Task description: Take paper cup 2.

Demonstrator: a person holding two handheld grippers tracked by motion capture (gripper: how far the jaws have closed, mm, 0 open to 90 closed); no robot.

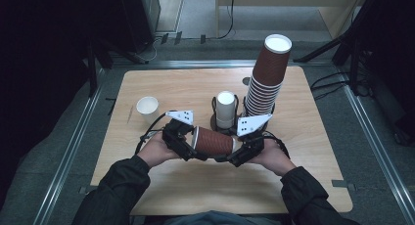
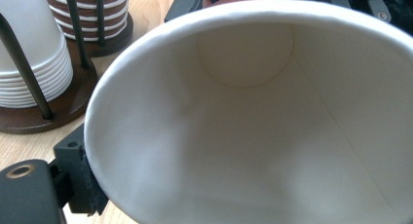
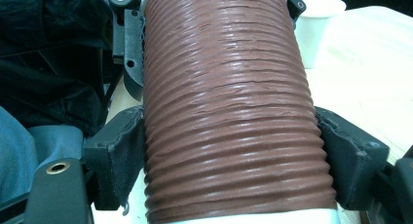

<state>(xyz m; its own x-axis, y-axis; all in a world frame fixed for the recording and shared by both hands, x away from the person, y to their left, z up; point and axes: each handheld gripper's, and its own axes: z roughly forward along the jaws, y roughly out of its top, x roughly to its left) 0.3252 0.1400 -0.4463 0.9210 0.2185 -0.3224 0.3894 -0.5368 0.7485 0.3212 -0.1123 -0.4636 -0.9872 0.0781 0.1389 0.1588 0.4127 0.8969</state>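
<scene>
Brown ribbed paper cup (image 1: 212, 141) lies on its side, held above the wooden table (image 1: 147, 186) near its front edge, long axis running left to right. Its open mouth faces my left gripper (image 1: 188, 149), base toward my right gripper (image 1: 234, 155). Both pairs of tongs are clamped on it (right pads press its ribbed sides). Behind stands the cup rack (image 1: 218, 118).

Ribbed brown cup (image 3: 229, 107) clamped in right gripper (image 3: 231, 160), white cup (image 3: 314, 27) behind
</scene>
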